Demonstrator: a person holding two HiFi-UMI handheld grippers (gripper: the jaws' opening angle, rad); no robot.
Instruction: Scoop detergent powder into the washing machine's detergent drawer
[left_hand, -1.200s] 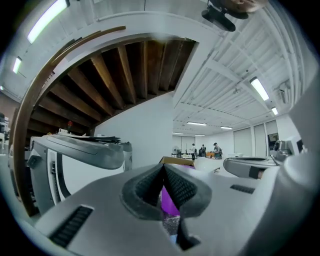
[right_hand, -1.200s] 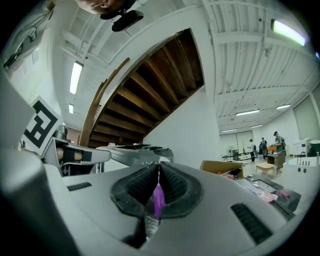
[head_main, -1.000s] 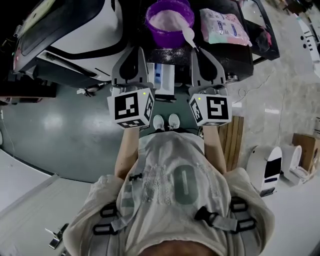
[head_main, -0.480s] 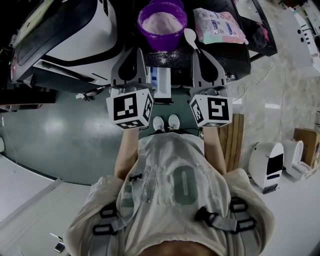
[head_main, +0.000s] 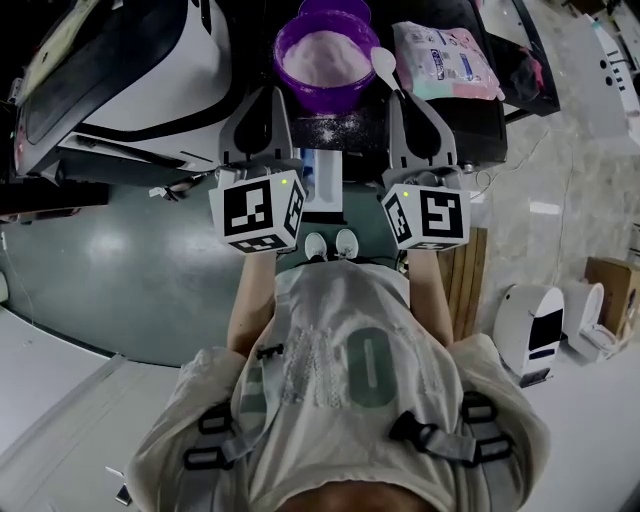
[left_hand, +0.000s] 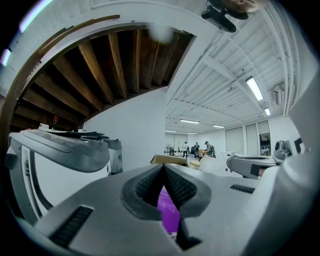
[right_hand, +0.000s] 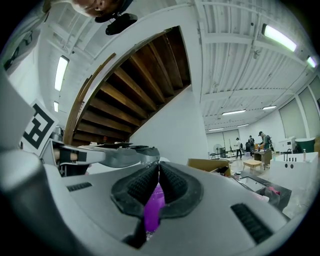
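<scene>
Head view is showing the purple bowl (head_main: 322, 97) sitting on a dark, powder-dusted countertop (head_main: 470, 110), filled with pale detergent powder (head_main: 325, 55). A white spoon (head_main: 384, 62) is leaning on the bowl's right rim, and a pink-and-white detergent bag (head_main: 445, 58) is lying just right of that. Below the bowl, a white-and-blue compartment (head_main: 325, 170) (apparently the detergent drawer) is jutting from the counter front.

The left gripper (head_main: 268, 100) and right gripper (head_main: 410, 100) are hovering on either side of the drawer, their tips just short of the bowl. In each gripper view the ribbed pads are pressing together at the tips with nothing clamped, and the bowl's purple is showing through the slit behind them.

Left of the bowl a large white appliance (head_main: 150, 60) with a dark lid is standing. Glossy grey-green floor (head_main: 130, 260) is spreading below the bowl, giving way to pale stone tile (head_main: 560, 200) on the right. The gripper views are taking in a white ceiling with strip lights, the wooden underside of a staircase (right_hand: 135, 85) and distant people.
</scene>
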